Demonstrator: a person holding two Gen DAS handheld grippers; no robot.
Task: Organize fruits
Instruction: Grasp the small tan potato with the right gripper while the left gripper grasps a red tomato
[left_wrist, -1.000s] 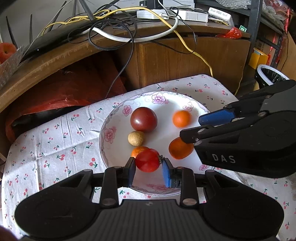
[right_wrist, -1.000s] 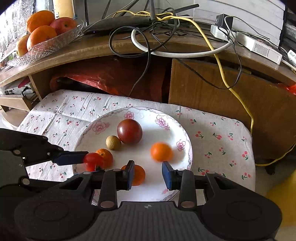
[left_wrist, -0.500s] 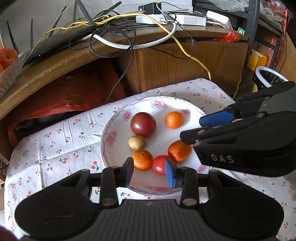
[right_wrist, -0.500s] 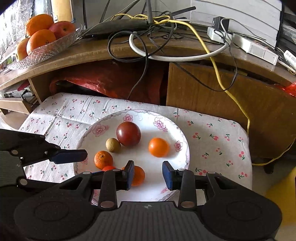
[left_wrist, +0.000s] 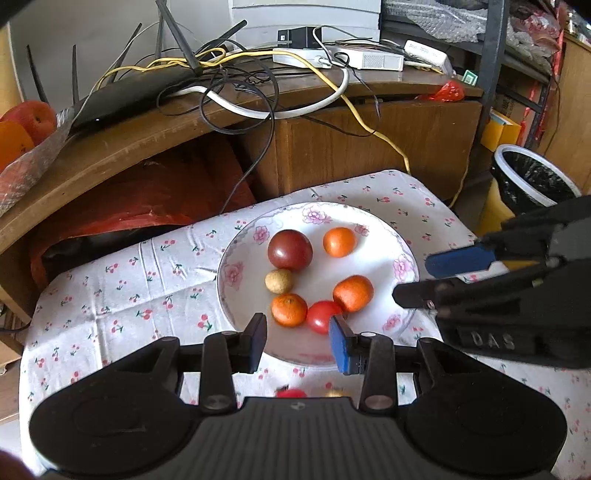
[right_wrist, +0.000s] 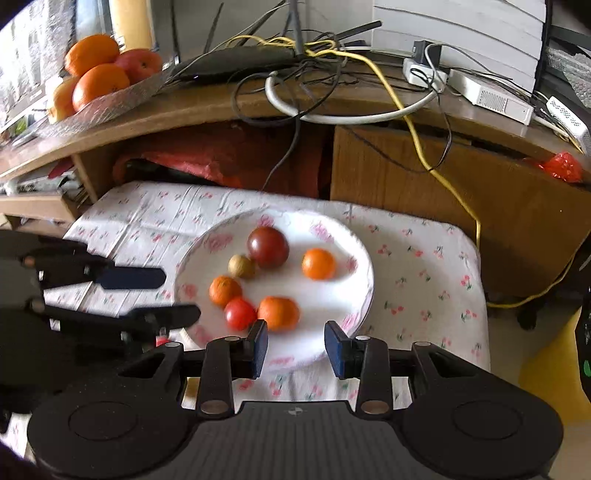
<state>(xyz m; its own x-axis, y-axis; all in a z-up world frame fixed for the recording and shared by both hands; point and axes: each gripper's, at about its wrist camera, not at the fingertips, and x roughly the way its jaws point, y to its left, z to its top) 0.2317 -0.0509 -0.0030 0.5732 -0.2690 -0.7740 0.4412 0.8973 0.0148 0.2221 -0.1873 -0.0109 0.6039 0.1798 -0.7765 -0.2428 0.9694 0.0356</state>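
- Nearest, left tongs (left_wrist: 297, 338) spread wide and empty, just short of the plate's near rim; right tongs (right_wrist: 295, 347) likewise gaping, nothing between the blue pads.
- Below the left tongs, glimpses of a small red fruit (left_wrist: 291, 393) and something yellowish on the cherry-print cloth of the bench (left_wrist: 122, 295), apparently yet to collect.
- On the white floral-rimmed plate (left_wrist: 402, 266): glossy red cherry tomato (left_wrist: 322, 314) between two small orange tangerines (left_wrist: 289, 309), a tan round longan (left_wrist: 279, 281), a dark maroon tomato (left_wrist: 290, 249), a third tangerine (left_wrist: 339, 242) at the back.
- Six fruits gathered, so mostly done by appearance.
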